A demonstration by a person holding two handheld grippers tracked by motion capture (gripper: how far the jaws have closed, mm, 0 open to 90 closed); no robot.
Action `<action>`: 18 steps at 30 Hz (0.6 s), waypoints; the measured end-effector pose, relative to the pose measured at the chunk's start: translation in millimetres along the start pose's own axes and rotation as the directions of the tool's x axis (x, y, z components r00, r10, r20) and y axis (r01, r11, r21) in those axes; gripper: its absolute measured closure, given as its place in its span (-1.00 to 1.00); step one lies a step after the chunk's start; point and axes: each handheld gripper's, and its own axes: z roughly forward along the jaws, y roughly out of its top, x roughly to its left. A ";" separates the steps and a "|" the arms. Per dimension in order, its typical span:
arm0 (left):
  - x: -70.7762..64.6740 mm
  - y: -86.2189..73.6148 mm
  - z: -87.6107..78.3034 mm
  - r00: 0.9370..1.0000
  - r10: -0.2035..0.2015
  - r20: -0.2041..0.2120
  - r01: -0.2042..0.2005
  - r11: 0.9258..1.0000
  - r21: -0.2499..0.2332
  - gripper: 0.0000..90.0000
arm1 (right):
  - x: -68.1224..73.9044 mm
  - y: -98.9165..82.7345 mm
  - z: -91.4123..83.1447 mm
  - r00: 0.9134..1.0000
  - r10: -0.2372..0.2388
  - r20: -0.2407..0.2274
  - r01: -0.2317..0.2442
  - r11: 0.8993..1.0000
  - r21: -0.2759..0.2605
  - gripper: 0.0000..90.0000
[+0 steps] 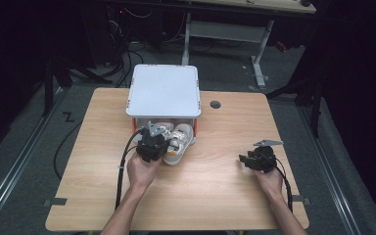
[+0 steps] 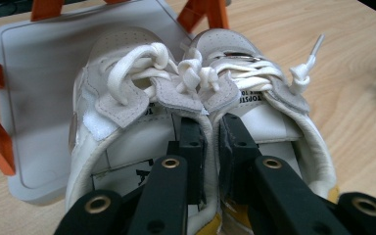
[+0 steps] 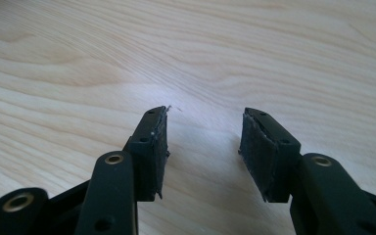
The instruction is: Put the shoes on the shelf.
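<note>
Mostly pale wood table (image 1: 215,191) (dark room), left hand-held gripper (image 2: 210,132) clamps shoes (image 2: 142,93), right (image 3: 203,142) open.

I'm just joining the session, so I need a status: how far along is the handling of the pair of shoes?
Done: the left gripper is shut on the touching inner collars of the pair of white lace-up sneakers, gripping both at once. In hand: the pair sits at the open front of the white orange-legged rack, toes on its lower shelf. Left: whether they go in or come out I cannot tell. The right gripper is open above the wooden table.
</note>
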 end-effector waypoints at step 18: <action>14.1 4.4 36.9 0.996 -0.036 -0.080 0.036 0.999 0.007 0.80 | 47.6 72.5 -25.9 0.973 -0.130 -0.189 0.086 0.971 -0.222 0.58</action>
